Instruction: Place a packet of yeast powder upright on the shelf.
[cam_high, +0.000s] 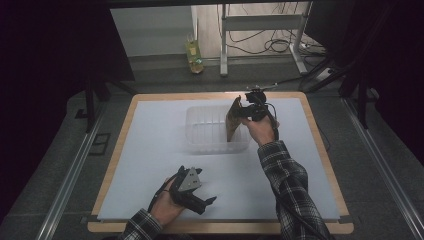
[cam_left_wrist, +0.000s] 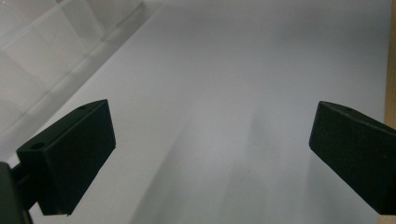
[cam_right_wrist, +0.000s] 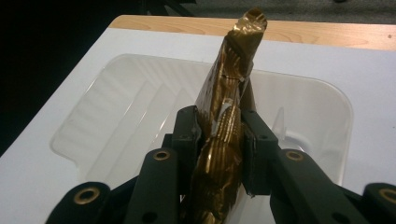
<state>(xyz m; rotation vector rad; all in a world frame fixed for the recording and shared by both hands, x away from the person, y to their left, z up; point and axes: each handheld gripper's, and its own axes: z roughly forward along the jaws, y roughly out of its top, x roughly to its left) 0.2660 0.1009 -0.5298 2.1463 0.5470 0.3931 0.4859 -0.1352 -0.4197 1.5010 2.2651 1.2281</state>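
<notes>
1. Packet (cam_right_wrist: 224, 135): gold crinkled foil, judged light, soft, easily crushed; pinched at one end by right gripper (cam_right_wrist: 219, 140) fingers, above clear tray (cam_high: 200, 142) toward worktop's far edge.
2. Left gripper (cam_left_wrist: 210, 154): fingers wide, empty, near front edge.

Jaws pinch a gold foil packet (cam_right_wrist: 224, 135) over a clear tray (cam_right_wrist: 116, 116).

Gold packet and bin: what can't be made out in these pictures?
- Packet lower end: right gripper view, hidden behind the right gripper and cut off by the bottom edge.
- Packet print: high view, too small; the gripper view shows just crinkled foil.
- Bin floor under the packet: high view, hidden by the packet.
- Bin: left gripper view, cut off at the top left corner.
</notes>
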